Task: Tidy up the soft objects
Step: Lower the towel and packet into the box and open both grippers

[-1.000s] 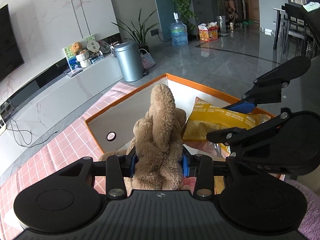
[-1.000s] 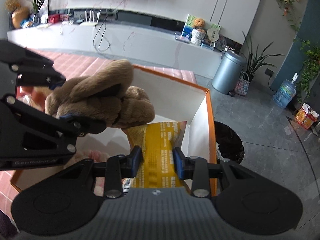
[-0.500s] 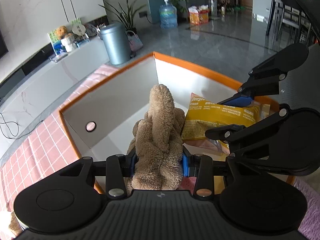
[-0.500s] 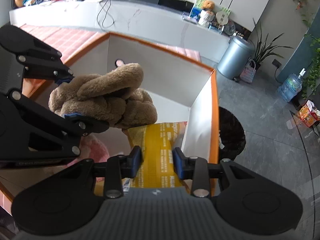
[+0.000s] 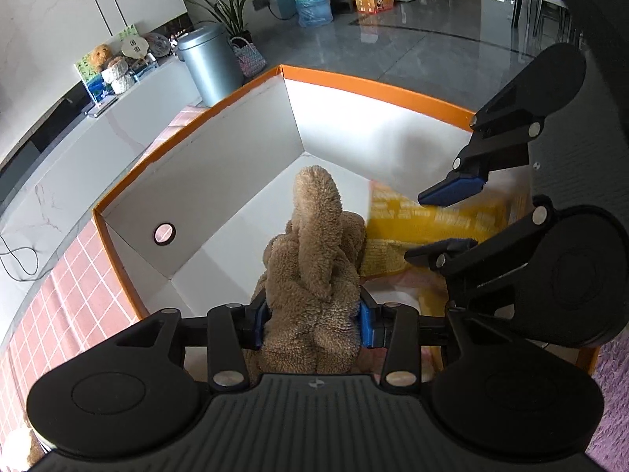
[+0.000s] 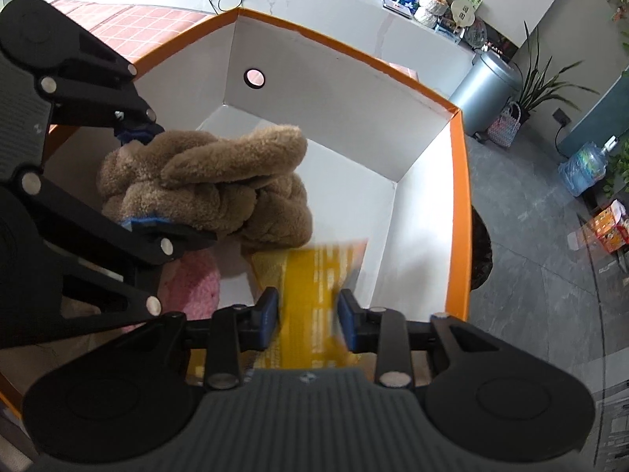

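The orange-rimmed box (image 5: 188, 129) stood on the pink-checked bench (image 5: 67, 275). Inside it, the left tongs (image 5: 312, 316) clamped the brown plush (image 5: 314, 259). Just beside the plush, the right tongs (image 6: 308, 320), their jaws just having narrowed, pinched the yellow packet (image 6: 310, 275). A pink soft thing (image 6: 196, 285) lay beneath the plush.

both grippers, left (image 5: 312, 316) and right (image 6: 308, 314), angled downward, side by side.

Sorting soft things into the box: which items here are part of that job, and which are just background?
Job: plush toy in left gripper; yellow bag in right gripper; orange box; pink plush.
Background: bin, water bottle, plant.
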A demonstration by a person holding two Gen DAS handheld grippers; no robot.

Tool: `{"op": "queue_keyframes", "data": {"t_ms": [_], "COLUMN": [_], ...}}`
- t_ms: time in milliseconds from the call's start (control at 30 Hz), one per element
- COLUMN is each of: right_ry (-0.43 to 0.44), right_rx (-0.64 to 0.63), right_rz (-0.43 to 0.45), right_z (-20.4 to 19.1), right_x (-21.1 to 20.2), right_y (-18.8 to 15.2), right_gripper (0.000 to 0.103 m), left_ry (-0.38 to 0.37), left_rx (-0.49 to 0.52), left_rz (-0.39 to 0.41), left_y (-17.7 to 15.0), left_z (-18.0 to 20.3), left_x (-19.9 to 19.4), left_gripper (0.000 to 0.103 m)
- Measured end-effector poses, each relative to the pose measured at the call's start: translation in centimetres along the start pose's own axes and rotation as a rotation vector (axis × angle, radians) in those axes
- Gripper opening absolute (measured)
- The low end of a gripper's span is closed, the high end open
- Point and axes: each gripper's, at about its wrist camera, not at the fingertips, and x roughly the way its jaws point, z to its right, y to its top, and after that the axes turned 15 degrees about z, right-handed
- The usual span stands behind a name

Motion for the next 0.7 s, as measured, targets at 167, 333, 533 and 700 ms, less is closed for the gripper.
{"op": "queue_keyframes", "data": {"t_ms": [167, 333, 533, 700], "right_ry": [-0.004, -0.012, -0.026, -0.032], "right_rx": [-0.014, -0.018, -0.011, 0.005], "right_rz": [0.001, -0.004, 0.023, 0.042], "right_z": [0.1, 0.1, 0.3, 0.4], "right_x": [-0.3, -0.6, -1.4, -2.5], "right_y": [-0.1, -0.1, 0.1, 0.1], "right_gripper": [0.031, 0.035, 0.041, 0.045], "left_ry": [0.012, 0.026, 0.041, 0.046], "left_rx": [0.001, 0.018, -0.044, -0.062], "left_rz": [-0.012, -0.024, 0.008, 0.029], "left_y": [0.2, 0.3, 0.6, 0.7], "left_z": [0.1, 0.3, -0.5, -0.6], "left_x": [0.1, -0.2, -1.4, -2.7], "left_gripper": [0.055, 0.063, 0.075, 0.077]}}
